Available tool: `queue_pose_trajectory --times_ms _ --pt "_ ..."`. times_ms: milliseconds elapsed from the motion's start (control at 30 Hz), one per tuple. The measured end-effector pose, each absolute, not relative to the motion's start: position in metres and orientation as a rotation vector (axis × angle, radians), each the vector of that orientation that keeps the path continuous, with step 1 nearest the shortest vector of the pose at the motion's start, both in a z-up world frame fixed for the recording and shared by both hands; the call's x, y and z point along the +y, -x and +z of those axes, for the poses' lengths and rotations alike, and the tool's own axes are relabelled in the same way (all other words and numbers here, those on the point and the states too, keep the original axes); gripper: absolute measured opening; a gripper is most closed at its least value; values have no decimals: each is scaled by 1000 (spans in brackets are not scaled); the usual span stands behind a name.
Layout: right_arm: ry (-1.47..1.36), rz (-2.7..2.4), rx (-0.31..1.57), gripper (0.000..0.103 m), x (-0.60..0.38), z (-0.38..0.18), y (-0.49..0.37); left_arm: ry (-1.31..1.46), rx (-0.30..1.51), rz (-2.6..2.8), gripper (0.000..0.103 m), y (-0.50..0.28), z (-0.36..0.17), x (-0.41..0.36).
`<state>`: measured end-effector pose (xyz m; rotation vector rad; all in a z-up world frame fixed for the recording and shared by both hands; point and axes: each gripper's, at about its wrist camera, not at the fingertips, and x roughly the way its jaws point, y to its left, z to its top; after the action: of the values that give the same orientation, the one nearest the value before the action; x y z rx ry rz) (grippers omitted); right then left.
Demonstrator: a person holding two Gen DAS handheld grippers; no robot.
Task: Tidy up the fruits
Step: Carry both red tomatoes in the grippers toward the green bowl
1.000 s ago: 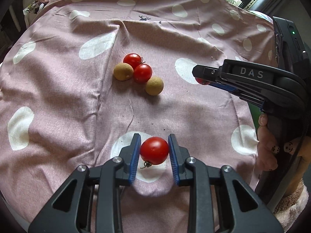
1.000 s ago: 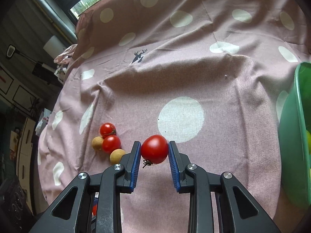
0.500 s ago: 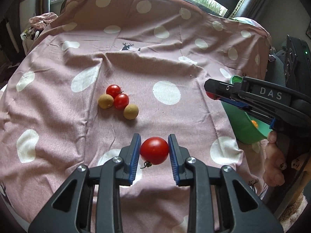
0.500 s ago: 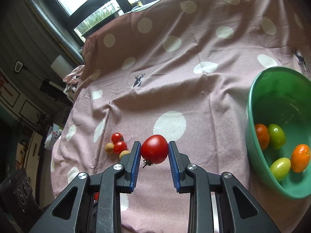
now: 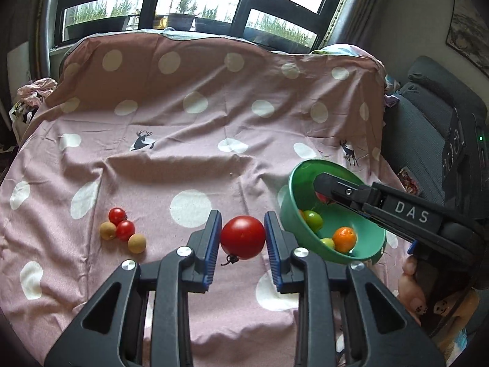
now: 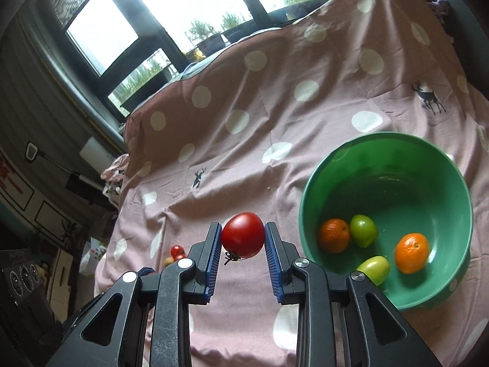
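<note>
Having been lifted and carried bowlward, tomatoes are clenched by both grippers: left gripper (image 5: 243,238), right gripper (image 6: 243,238); green bowl (image 6: 308,202) now at three o'clock, drop imminent.

Bowl (image 5: 360,252) sat right on the cloth (image 5: 214,140), fruit cluster (image 5: 122,232) lay left, window (image 5: 189,0) stood far behind.
</note>
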<state>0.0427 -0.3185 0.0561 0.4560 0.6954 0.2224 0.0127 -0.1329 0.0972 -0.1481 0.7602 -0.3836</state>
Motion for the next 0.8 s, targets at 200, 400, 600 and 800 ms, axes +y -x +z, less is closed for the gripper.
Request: queue_pose_trajectory --times_ms 200,400,600,800 --pt "-499 119 645 30 -361 61 -31 115 727 -463 29 -12 111 -172" --pt "-550 50 638 30 -398 55 -27 100 708 -516 26 -17 113 -204" --pt "-605 -9 656 30 -429 39 -28 99 744 -572 25 -32 101 -236" --pt "-629 -56 702 30 -444 23 -34 132 842 -606 25 -46 79 -252"
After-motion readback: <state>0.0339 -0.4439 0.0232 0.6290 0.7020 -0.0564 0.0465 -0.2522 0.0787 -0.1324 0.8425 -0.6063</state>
